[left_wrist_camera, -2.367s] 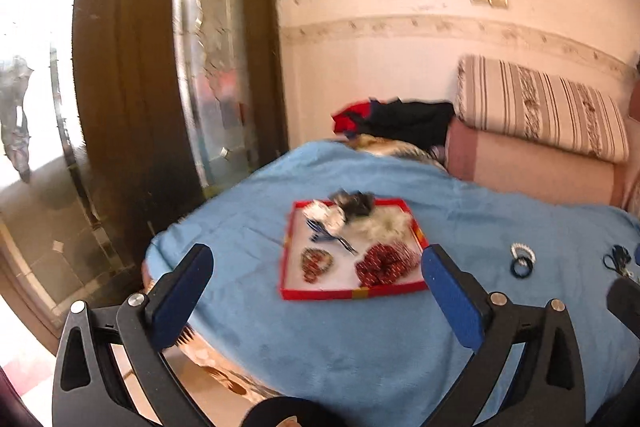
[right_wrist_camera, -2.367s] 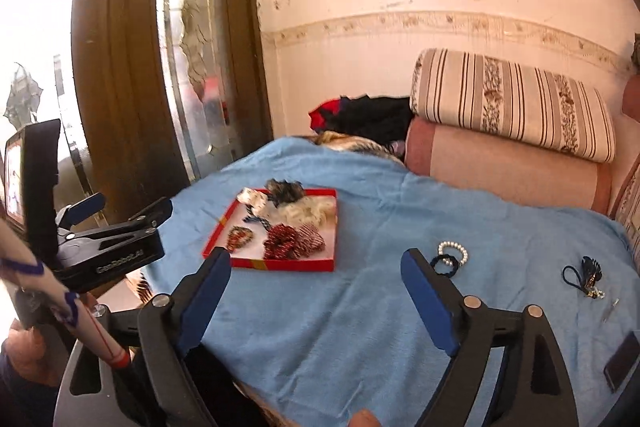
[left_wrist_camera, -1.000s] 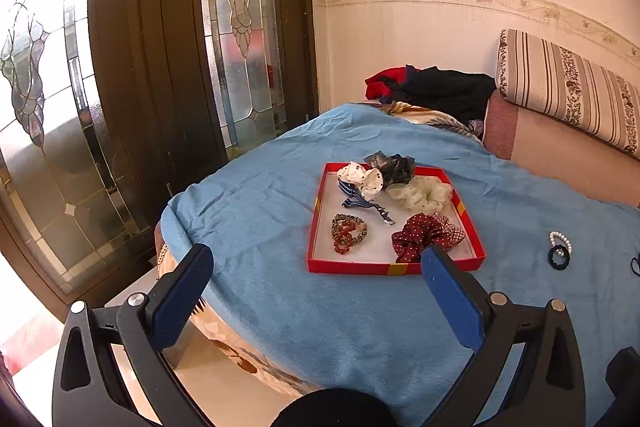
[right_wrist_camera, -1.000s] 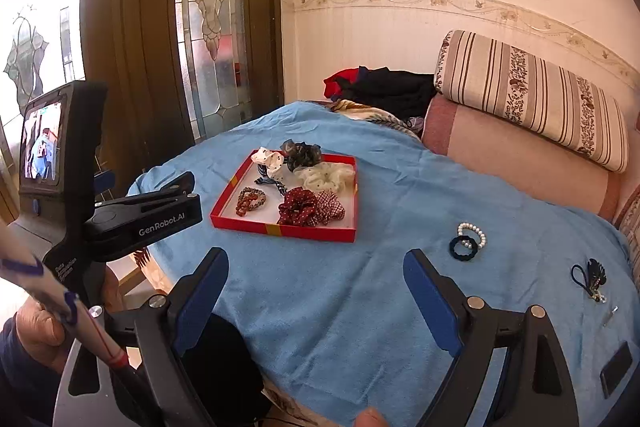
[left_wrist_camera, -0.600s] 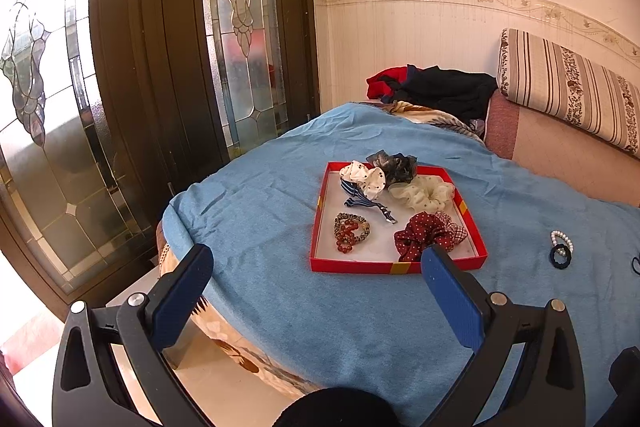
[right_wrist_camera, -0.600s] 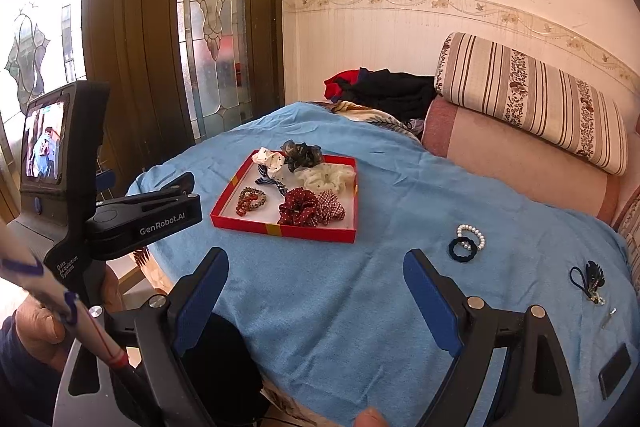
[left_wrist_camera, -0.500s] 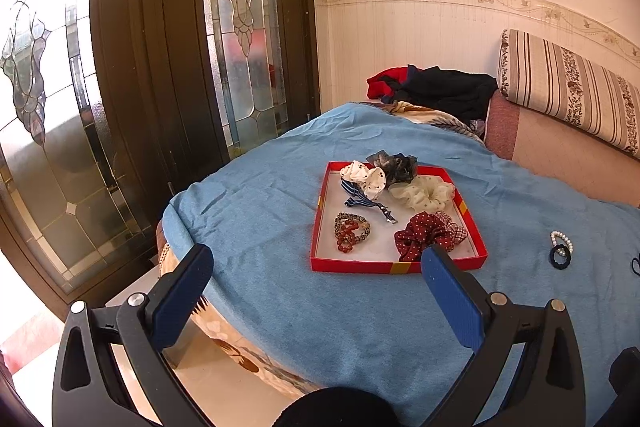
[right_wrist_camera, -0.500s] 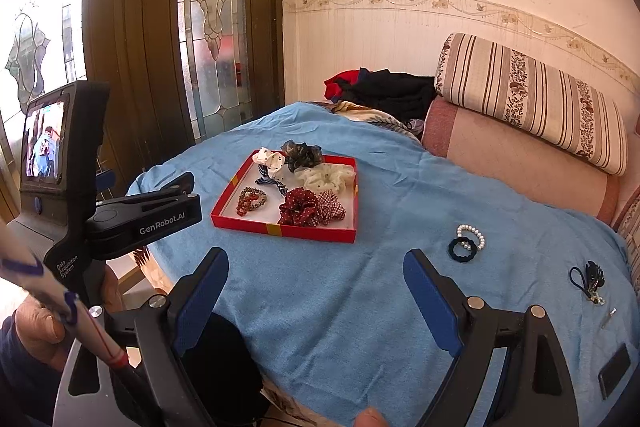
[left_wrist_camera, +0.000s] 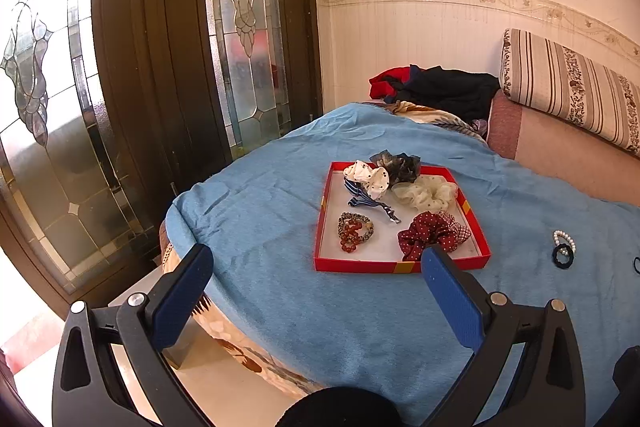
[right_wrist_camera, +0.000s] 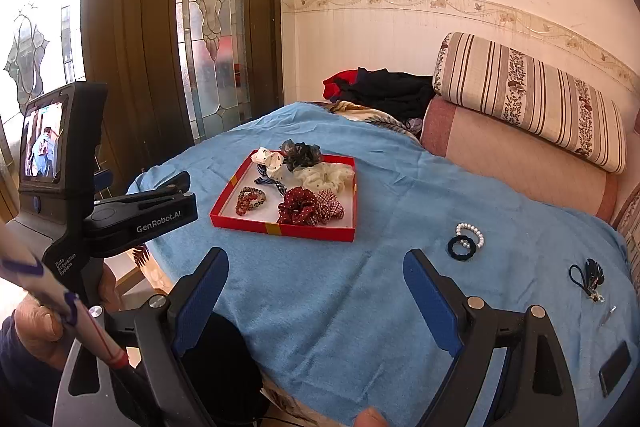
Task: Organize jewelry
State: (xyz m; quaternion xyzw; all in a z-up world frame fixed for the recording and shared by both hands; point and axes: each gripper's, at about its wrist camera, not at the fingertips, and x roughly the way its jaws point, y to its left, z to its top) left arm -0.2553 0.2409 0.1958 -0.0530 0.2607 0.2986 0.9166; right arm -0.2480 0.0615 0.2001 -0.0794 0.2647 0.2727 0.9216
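Both tongs, left (left_wrist_camera: 316,285) and right (right_wrist_camera: 316,285), hover spread above the blue blanket (left_wrist_camera: 280,227).

A shallow red tray (right_wrist_camera: 280,227) lies flat on the blue cover, holding several scrunchies (right_wrist_camera: 310,207) and a beaded bracelet (right_wrist_camera: 249,199). Well to its right lie a pearl bracelet (right_wrist_camera: 472,229) touching a dark hair tie (right_wrist_camera: 460,250), and farther off what may be a tasselled cord (right_wrist_camera: 588,277).

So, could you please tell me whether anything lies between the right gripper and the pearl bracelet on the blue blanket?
Nothing visible does. The right gripper is open, and only bare blue blanket lies between it and the pearl bracelet, which sits against a dark hair tie.
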